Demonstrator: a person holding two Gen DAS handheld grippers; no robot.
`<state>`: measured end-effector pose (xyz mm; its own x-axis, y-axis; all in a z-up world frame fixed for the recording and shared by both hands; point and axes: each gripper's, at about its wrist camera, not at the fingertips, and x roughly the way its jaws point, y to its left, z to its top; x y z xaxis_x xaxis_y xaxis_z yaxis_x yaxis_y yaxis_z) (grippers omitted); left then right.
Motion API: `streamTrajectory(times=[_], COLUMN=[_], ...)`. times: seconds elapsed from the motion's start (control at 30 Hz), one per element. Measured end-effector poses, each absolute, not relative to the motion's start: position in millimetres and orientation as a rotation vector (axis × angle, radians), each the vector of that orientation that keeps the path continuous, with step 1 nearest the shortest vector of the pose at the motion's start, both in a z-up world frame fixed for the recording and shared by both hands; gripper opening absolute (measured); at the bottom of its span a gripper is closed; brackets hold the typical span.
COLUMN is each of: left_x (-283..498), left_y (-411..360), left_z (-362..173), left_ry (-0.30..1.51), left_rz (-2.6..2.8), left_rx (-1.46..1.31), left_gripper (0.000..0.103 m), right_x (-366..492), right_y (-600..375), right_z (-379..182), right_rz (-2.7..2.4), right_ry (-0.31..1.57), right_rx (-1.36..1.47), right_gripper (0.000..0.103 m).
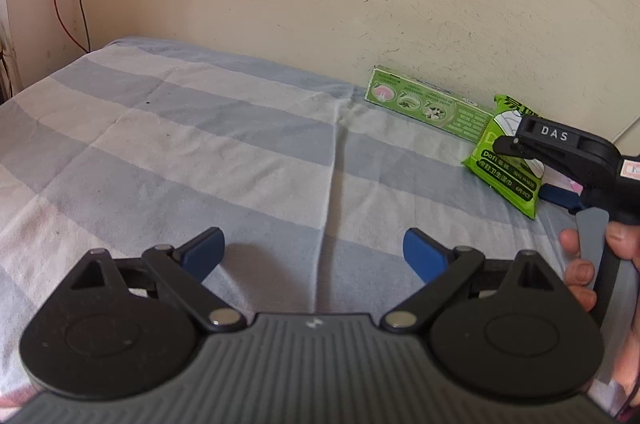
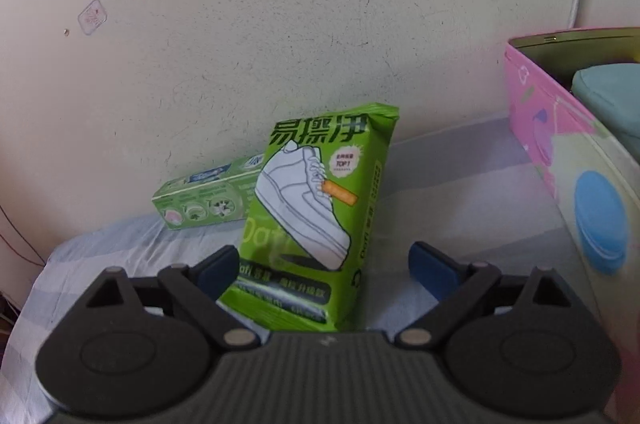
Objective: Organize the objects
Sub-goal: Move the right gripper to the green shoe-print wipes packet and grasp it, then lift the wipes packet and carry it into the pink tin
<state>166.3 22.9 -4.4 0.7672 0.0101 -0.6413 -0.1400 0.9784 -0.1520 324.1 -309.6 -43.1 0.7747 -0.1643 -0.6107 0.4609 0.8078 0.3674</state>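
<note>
Left gripper (image 1: 314, 251): nearest item in the left wrist view, black body with blue pads, jaws spread wide with nothing between them, poised over bare cloth. Bed sheet (image 1: 200, 152): pale blue and white broad stripes, lightly creased, one long fold running away from the gripper toward the wall. Right gripper (image 2: 322, 266): jaws apart, straddling the lower end of the wipes pack; the left pad lies against or just beside the pack's edge, the right pad stands clear of it with a gap of sheet showing, so the pack is not clamped. A person's hand (image 1: 588, 264) grasps this gripper's handle at the right edge of the left wrist view. Wipes pack (image 2: 316, 224): bright green soft pouch, printed with a white sneaker and an orange stripe, tilted up on the bed near the wall. Green carton (image 2: 200, 200): long, narrow, lying flat at the foot of the wall, just behind and to the left of the pack, one end hidden behind it. Pink box (image 2: 560, 152): open-topped, printed with a blue round shape on its side, on the bed well to the right of the pack; a teal padded item (image 2: 608, 92) sits inside. Wall (image 2: 280, 24): cream, scuffed, bearing a small faded sticker (image 2: 93, 16).
</note>
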Motion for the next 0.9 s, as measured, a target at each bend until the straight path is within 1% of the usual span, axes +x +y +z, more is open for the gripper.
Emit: streamTrajectory(times=[0.03, 0.07, 0.13, 0.23, 0.47, 0.57, 0.63, 0.7, 0.73, 0.9], left_x=[167, 167, 168, 168, 158, 152, 148, 141, 138, 118], left_y=[23, 24, 25, 29, 31, 17, 5, -9, -16, -42], left_z=[-5, -5, -4, -4, 4, 6, 6, 5, 5, 5], left_ry=[0.695, 0.696, 0.697, 0.693, 0.646, 0.648, 0.667, 0.685, 0.689, 0.715], left_rz=[0.082, 0.083, 0.086, 0.093, -0.015, -0.196, -0.356, -0.475, -0.509, -0.554], left_rx=[-0.196, -0.199, -0.208, -0.223, -0.269, -0.272, -0.279, -0.273, -0.262, -0.215], left_gripper=[0.097, 0.097, 0.097, 0.097, 0.097, 0.097, 0.097, 0.097, 0.097, 0.097], right_x=[325, 323, 313, 289, 190, 140, 112, 78, 66, 33], right_y=[-309, -308, -307, -297, -274, -271, -269, -269, -269, -252], right_z=[-44, -44, -43, -42, -44, -38, -24, -13, -12, -13], right_rz=[-0.328, -0.301, -0.25, -0.166, 0.119, 0.173, 0.11, 0.007, -0.013, -0.02], right_ry=[0.597, 0.597, 0.596, 0.625, 0.758, 0.771, 0.748, 0.677, 0.655, 0.598], right_rx=[0.526, 0.542, 0.589, 0.608, 0.617, 0.575, 0.507, 0.453, 0.439, 0.353], right_gripper=[0.057, 0.053, 0.038, 0.034, 0.033, 0.037, 0.045, 0.079, 0.08, 0.08])
